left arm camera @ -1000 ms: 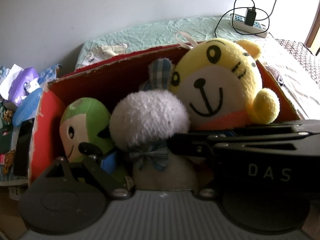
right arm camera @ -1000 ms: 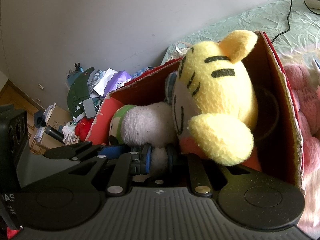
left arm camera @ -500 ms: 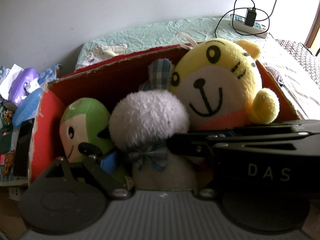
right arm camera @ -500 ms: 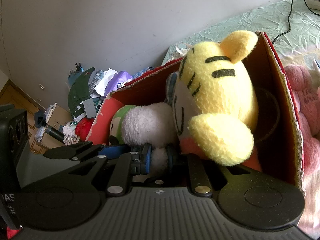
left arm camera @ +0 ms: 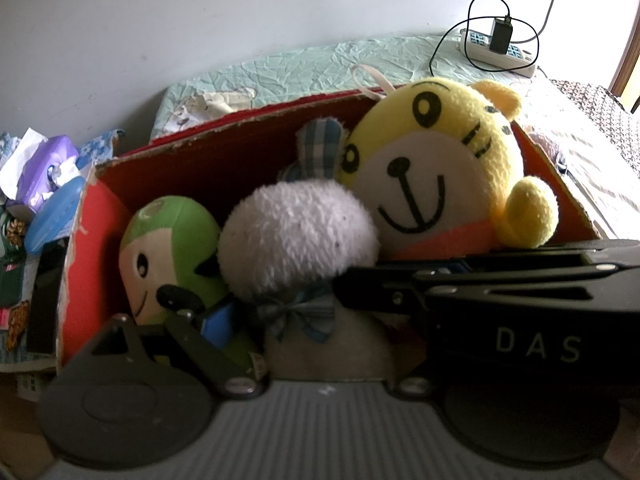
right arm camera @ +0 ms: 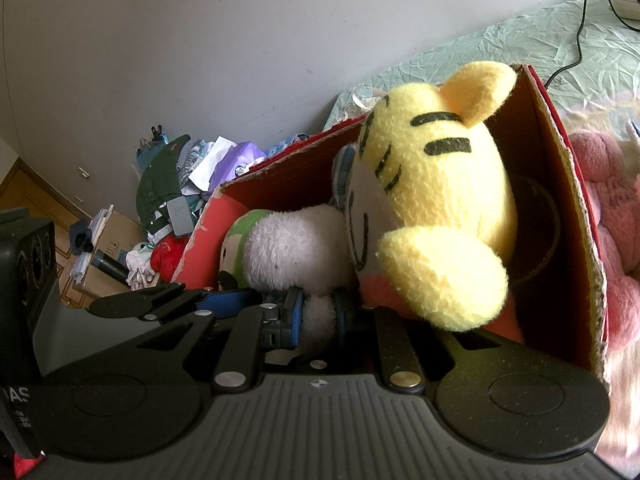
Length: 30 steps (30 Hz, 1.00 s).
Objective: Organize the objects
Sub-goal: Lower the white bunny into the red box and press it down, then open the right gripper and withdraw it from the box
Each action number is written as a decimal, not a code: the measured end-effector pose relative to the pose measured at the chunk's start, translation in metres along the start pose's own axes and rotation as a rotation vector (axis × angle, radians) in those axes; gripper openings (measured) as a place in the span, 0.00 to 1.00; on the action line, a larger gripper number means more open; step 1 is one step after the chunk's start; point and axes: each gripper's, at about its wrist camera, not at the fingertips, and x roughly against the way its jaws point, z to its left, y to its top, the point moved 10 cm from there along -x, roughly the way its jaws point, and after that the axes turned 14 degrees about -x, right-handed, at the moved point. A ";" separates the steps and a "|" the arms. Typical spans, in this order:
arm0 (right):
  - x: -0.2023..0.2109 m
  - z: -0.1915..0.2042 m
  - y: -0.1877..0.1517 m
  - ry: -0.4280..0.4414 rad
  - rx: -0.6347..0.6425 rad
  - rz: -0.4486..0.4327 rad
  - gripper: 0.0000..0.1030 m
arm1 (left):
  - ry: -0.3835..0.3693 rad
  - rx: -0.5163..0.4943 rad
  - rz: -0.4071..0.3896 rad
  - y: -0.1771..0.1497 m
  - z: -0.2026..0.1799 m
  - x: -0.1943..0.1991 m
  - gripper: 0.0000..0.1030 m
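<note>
Jaws of the left gripper (left arm camera: 280, 344) stand apart around the fluffy white plush toy with a plaid bow (left arm camera: 298, 236); the right gripper (right arm camera: 318, 314) is clamped on its lower body. Left to right in the red cardboard box (left arm camera: 86, 240): green-capped plush doll (left arm camera: 168, 252), white toy, yellow tiger plush (left arm camera: 432, 176). Probably light and squashy; grip the narrow body.

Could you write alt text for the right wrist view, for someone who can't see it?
The right gripper pinches a white plush inside a red box, wedged between a yellow tiger and a green doll. A pink plush lies outside the box.
</note>
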 end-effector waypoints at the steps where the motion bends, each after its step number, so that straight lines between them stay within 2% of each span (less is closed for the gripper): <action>1: 0.001 0.001 0.000 -0.003 0.003 -0.001 0.16 | 0.000 -0.001 0.000 0.000 0.000 0.000 0.89; 9: 0.019 0.008 -0.004 0.015 0.015 -0.009 0.25 | 0.012 0.027 -0.007 0.004 -0.002 0.008 0.94; 15: 0.037 0.015 -0.010 0.069 0.029 -0.030 0.34 | 0.091 0.006 -0.024 0.001 -0.003 0.025 0.94; 16: 0.040 0.016 -0.011 0.080 0.029 -0.036 0.37 | 0.099 0.008 -0.025 -0.001 -0.003 0.028 0.94; 25: 0.072 0.016 -0.012 0.191 0.009 -0.065 0.38 | 0.184 0.041 -0.038 -0.012 0.001 0.059 0.94; 30: 0.097 0.010 -0.006 0.248 -0.003 -0.096 0.38 | 0.188 0.061 -0.084 0.001 -0.009 0.079 0.93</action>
